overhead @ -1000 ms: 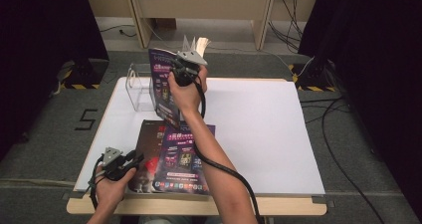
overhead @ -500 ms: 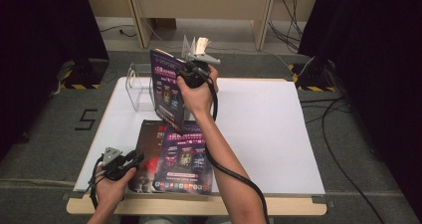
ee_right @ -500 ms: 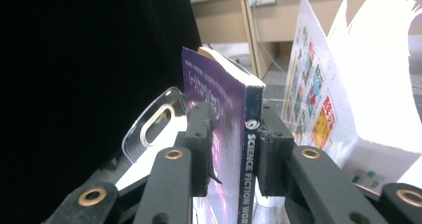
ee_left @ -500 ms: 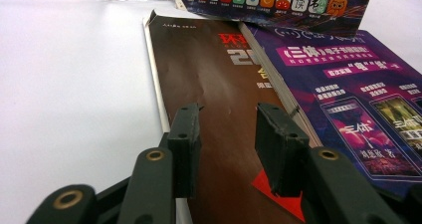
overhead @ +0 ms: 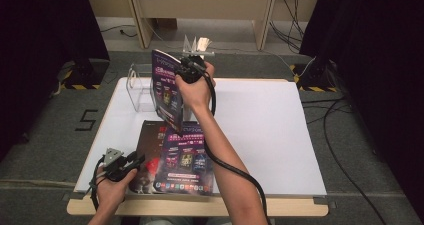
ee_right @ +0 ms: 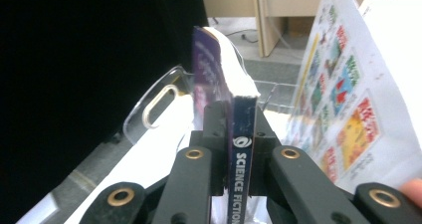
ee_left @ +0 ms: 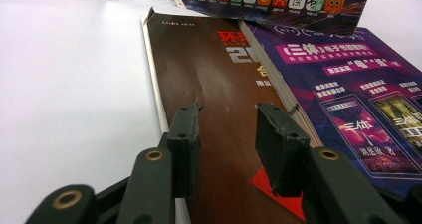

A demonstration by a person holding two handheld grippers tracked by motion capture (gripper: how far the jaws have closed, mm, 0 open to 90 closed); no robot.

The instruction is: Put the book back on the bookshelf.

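Count: three glossy purple-and-brown magazines, one lifted, two stacked flat. One clear plastic holder. One white table. Two black two-jaw grippers.

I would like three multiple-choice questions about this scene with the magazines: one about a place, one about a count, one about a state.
1. Where is the clear holder?
A. far left part of the table
B. near right corner
C. on the floor

2. How many magazines lie flat on the table?
A. none
B. two
C. five

3. What is the state of the right tool?
A. open and empty
B. shut on the lifted magazine
C. lying on the table

Answers:
1 A, it stands behind the lifted magazine.
2 B, a purple magazine overlaps a brown magazine.
3 B, its jaws clamp the spine.
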